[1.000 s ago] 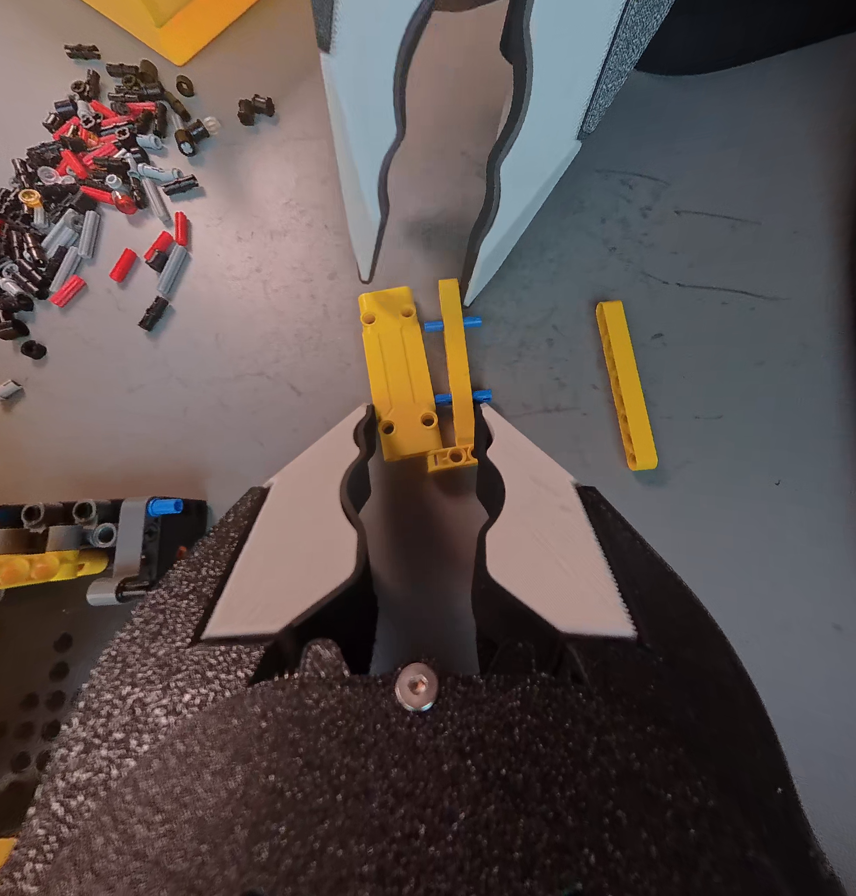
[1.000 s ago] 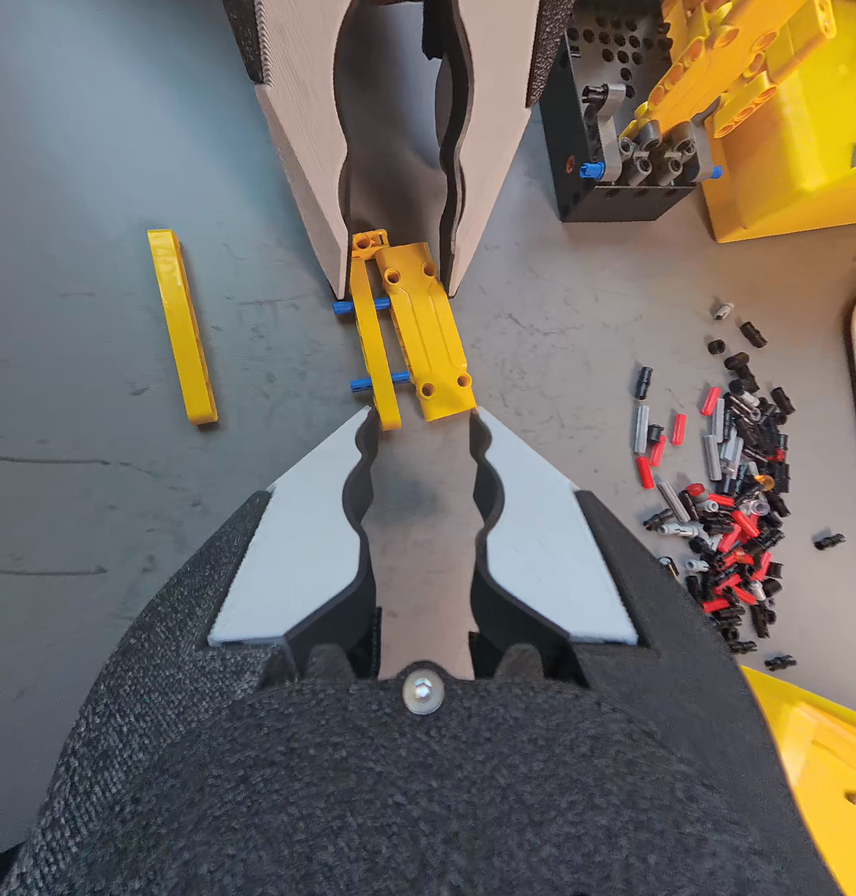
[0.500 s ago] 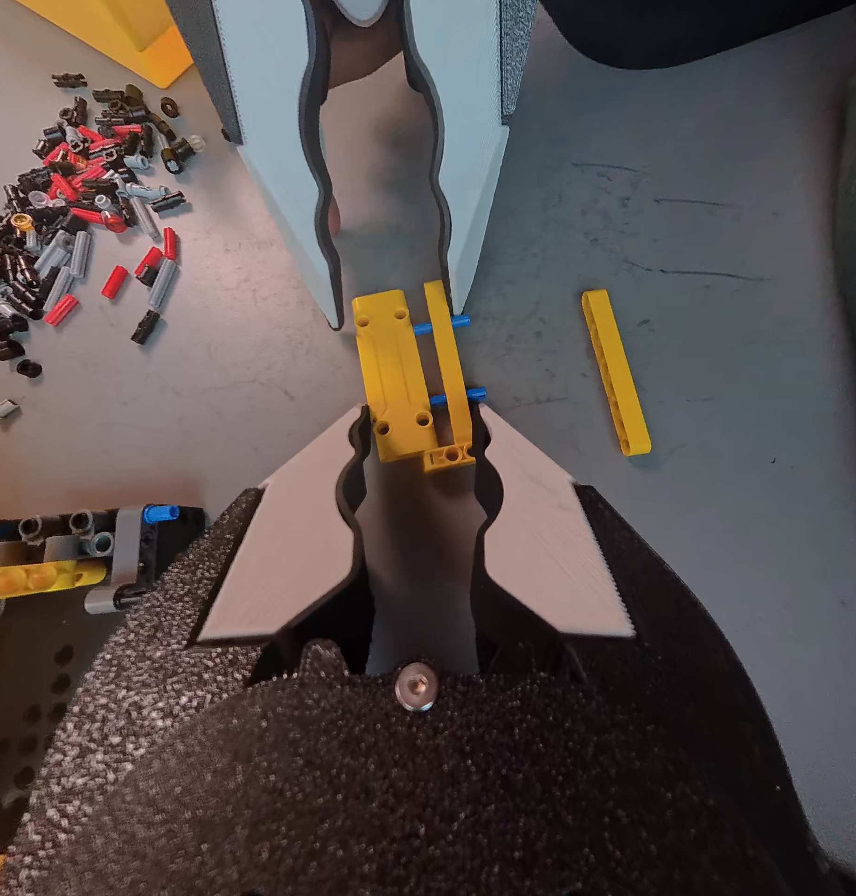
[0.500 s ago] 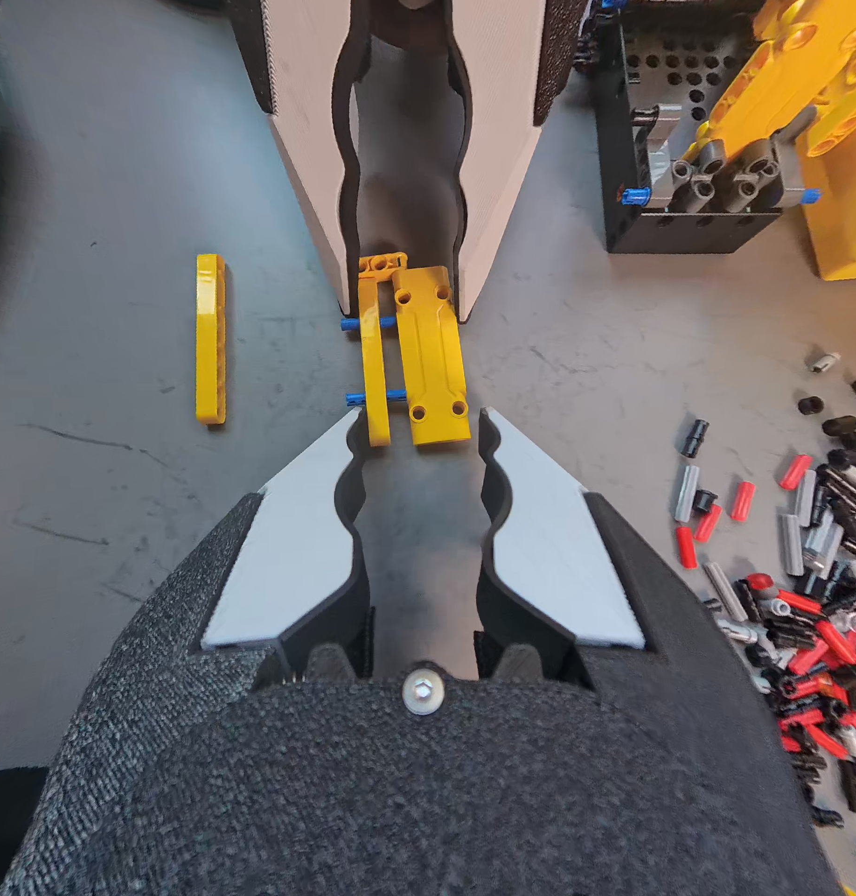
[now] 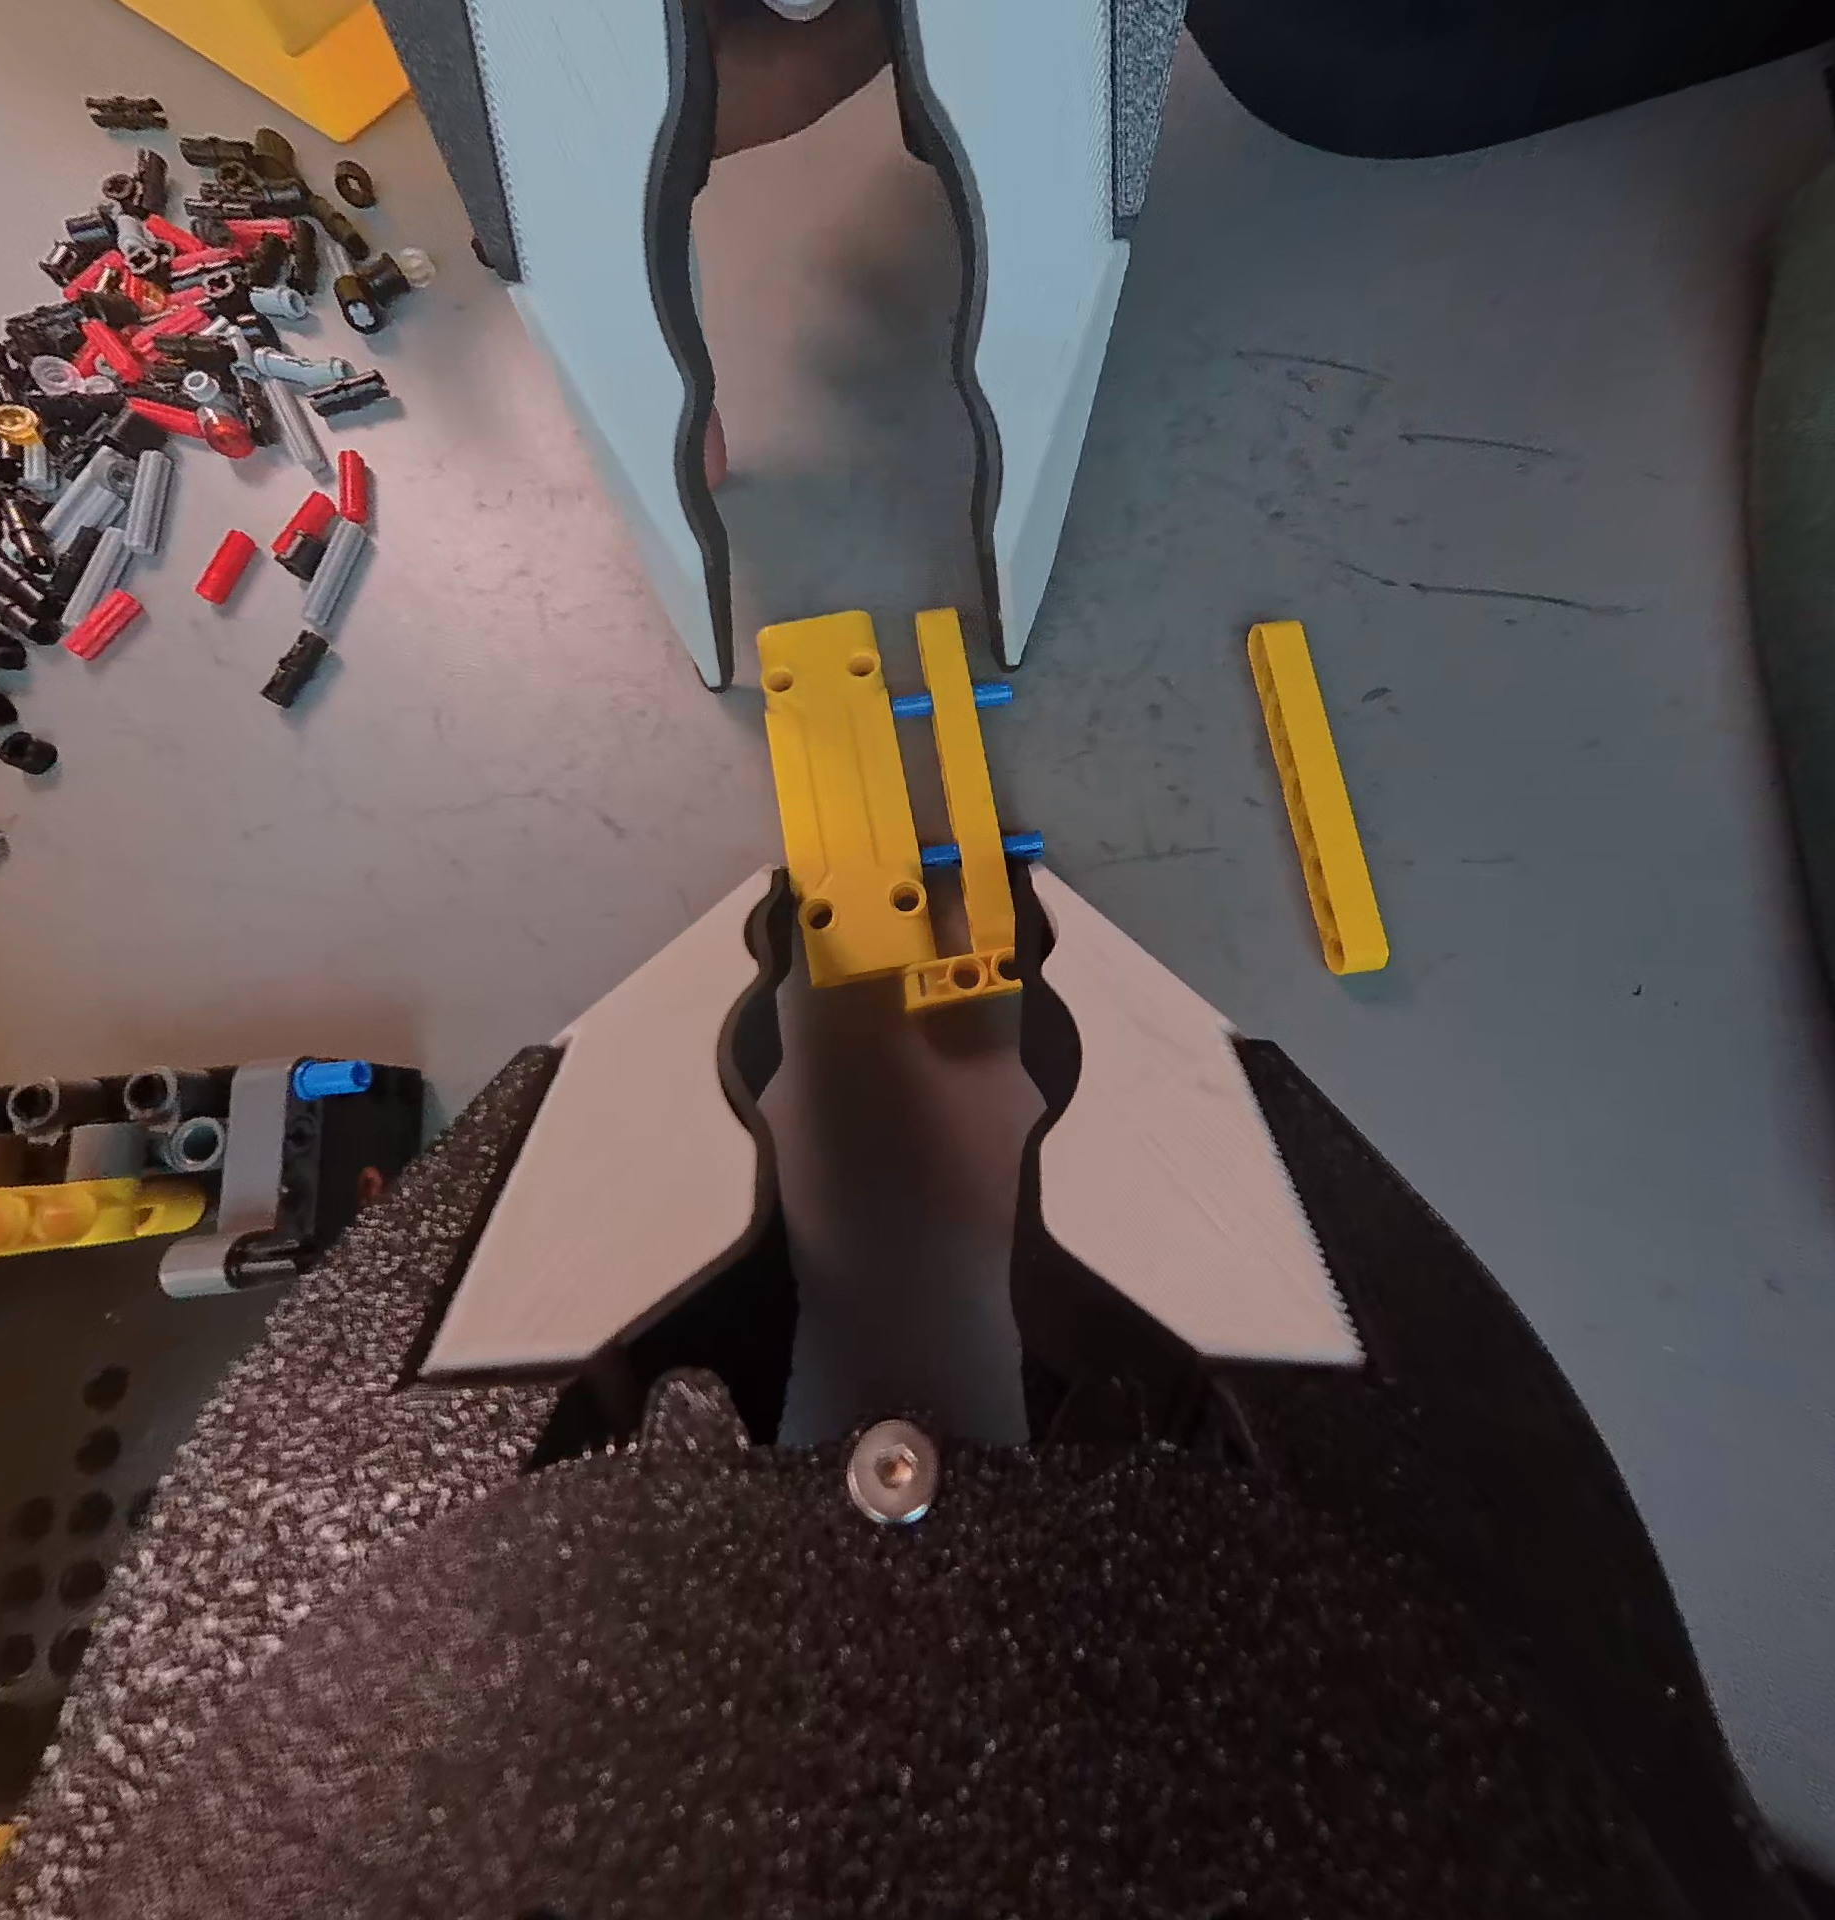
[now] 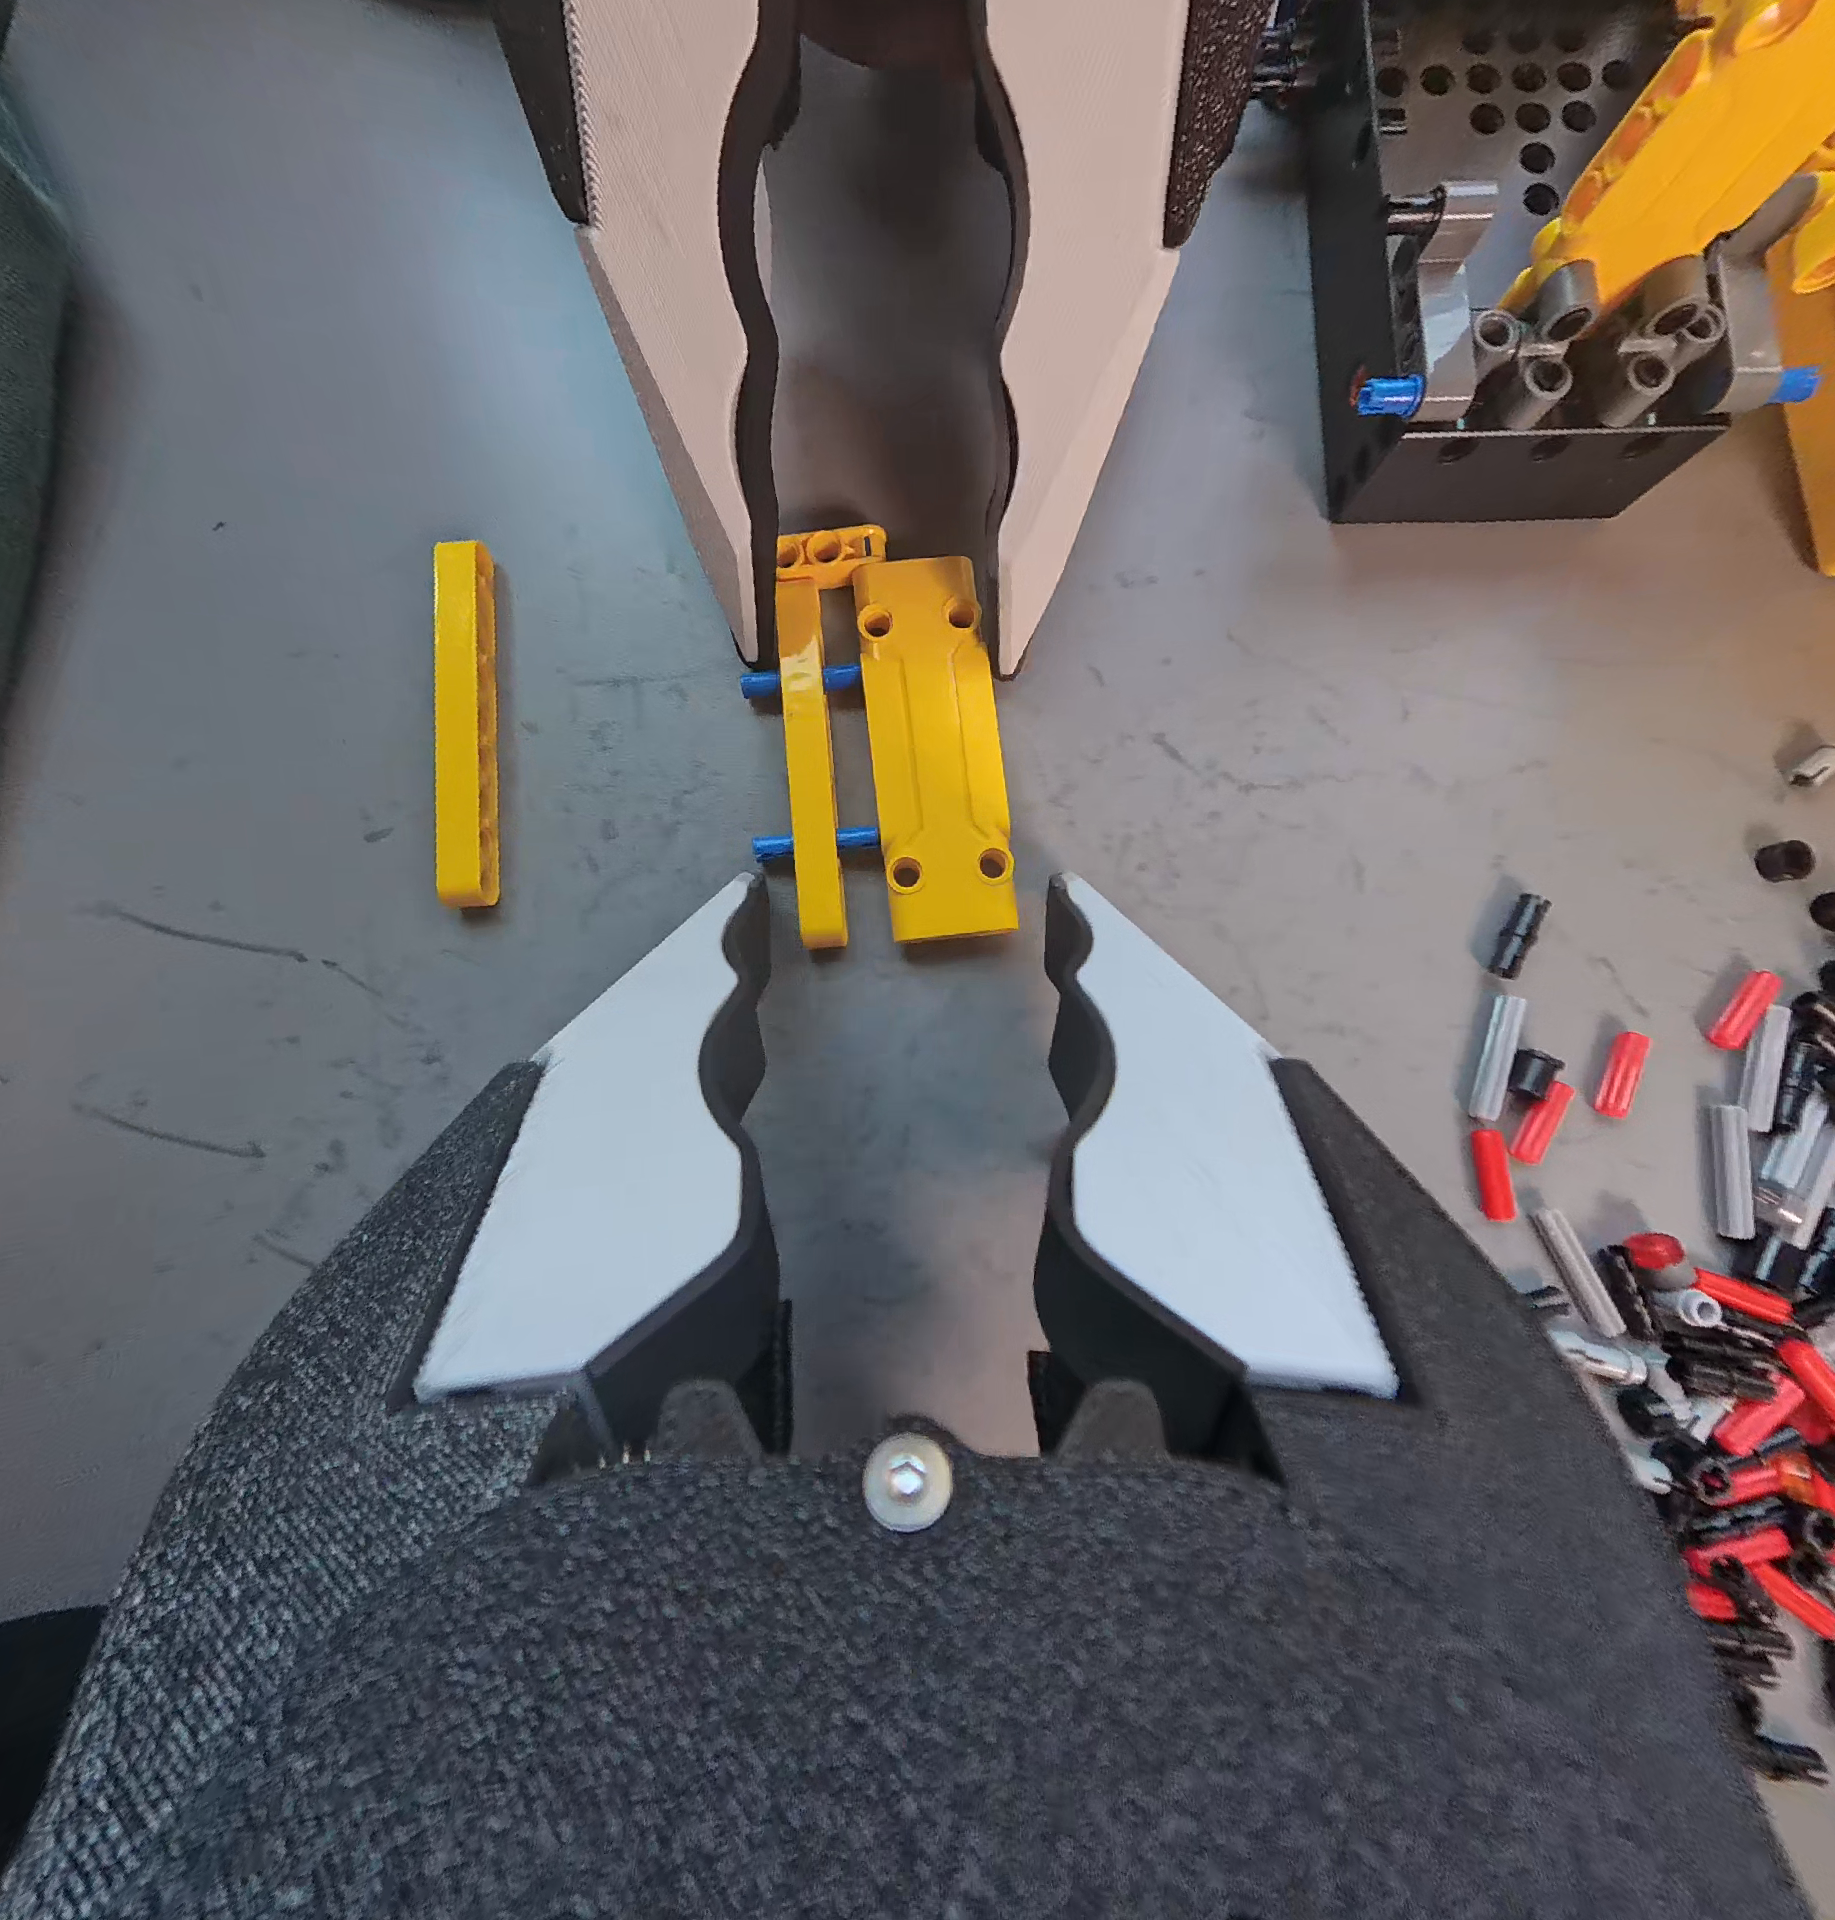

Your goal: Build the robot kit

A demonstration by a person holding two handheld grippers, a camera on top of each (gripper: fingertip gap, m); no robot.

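A small yellow assembly lies on the grey table: a flat yellow panel (image 5: 851, 800) (image 6: 934, 748) joined to a thin yellow beam (image 5: 965, 790) (image 6: 814, 790) by two blue pins (image 5: 996, 694), with a short yellow connector (image 5: 960, 977) at one end. My left gripper (image 5: 905, 883) is shut on the connector end, fingertips against panel and beam; it shows at the top of the right wrist view (image 6: 880, 660). My right gripper (image 6: 905, 883) is open, its fingertips just short of the other end, wider than the assembly and not touching it; the left wrist view shows it too (image 5: 861, 670).
A loose yellow beam (image 5: 1318, 800) (image 6: 466, 727) lies beside the assembly. A pile of small red, grey and black pins (image 5: 134, 416) (image 6: 1775, 1299) is on the other side. A black perforated box with a yellow model (image 6: 1515, 312) (image 5: 269, 1143) stands near. Green fabric (image 5: 1827, 623) borders the table. The tips of one gripper are about 5 cm away from the tips of the other.
My right gripper has opened, let go of the assembly's far end and drawn back a little. My left gripper keeps its grip. The assembly now lies straighter between the grippers.
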